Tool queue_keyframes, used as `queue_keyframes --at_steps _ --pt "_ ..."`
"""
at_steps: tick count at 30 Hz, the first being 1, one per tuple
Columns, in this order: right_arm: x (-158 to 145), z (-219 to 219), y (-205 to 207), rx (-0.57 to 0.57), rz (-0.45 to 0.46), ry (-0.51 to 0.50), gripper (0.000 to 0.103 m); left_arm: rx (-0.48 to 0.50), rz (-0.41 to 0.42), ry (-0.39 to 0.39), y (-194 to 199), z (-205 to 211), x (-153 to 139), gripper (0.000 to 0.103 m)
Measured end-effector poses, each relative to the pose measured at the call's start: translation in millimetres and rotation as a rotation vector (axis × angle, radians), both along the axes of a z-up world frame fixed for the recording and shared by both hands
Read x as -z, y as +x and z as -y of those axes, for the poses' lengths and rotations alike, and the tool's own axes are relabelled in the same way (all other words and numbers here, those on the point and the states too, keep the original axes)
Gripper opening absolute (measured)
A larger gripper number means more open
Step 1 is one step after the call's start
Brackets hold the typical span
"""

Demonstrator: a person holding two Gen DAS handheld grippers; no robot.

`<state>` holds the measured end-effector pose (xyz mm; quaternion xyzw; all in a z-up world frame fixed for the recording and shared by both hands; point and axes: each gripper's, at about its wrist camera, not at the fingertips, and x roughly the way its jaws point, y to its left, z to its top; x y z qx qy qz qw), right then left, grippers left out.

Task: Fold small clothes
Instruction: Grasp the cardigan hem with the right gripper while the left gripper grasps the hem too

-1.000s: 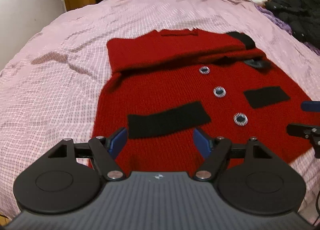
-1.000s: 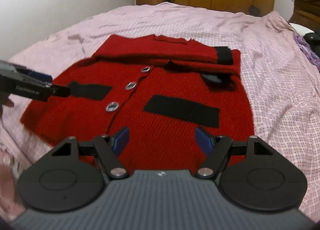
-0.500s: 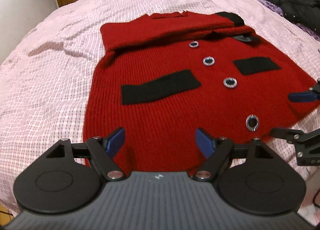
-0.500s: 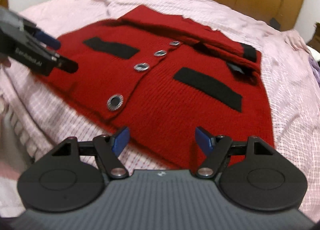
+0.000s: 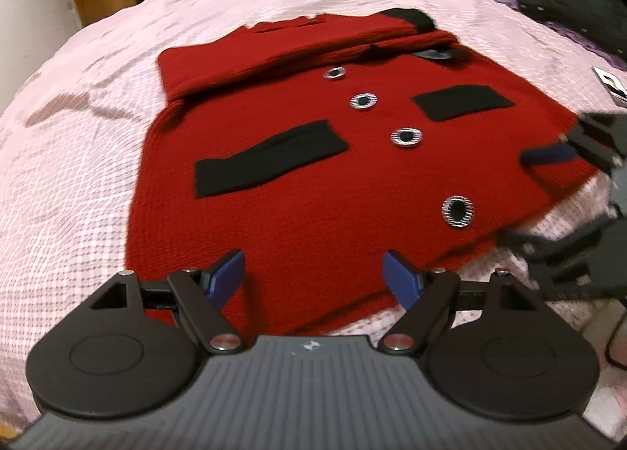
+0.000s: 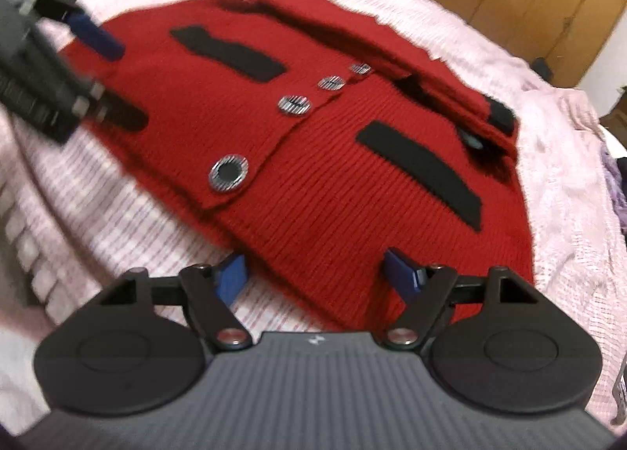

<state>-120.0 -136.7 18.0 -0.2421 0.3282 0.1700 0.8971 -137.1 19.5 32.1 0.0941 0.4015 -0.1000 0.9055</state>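
From my left wrist view, the red cardigan [image 5: 298,160] lies flat on the pink checked bedspread [image 5: 78,144], sleeves folded across its top, hem nearest me. My left gripper [image 5: 315,278] hangs over the hem's left part, jaws spread wide with nothing pinched. The right gripper [image 5: 548,191] shows blurred at the hem's other corner. From my right wrist view, the right gripper [image 6: 315,270] sits over the hem edge [image 6: 298,277], its jaws opening, knit below them but not clamped. My worry is that closing now could grab only the top layer, or snag bedspread with it. Uneven grips would skew the fold, and the near button [image 6: 229,172] flap could fall open.
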Motion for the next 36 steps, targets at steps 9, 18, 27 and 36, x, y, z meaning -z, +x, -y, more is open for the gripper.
queue_keyframes --at_steps 9,18,27,36 --pt "-20.8 17.2 7.4 0.091 0.051 0.147 0.076 0.131 -0.005 -0.015 -9.4 19.5 4.3 0.083" --pt "-20.0 30.6 13.1 0.141 0.057 0.149 0.076 0.001 0.027 0.243 4.6 17.7 27.6 0.084" --pt "-15.2 67.4 19.9 0.237 0.036 0.198 0.076 -0.065 0.084 0.205 11.1 -4.2 15.9 0.084" --pt "-3.3 72.6 30.5 0.227 -0.016 0.215 0.075 -0.054 0.151 0.216 14.2 -0.3 4.2 0.084"
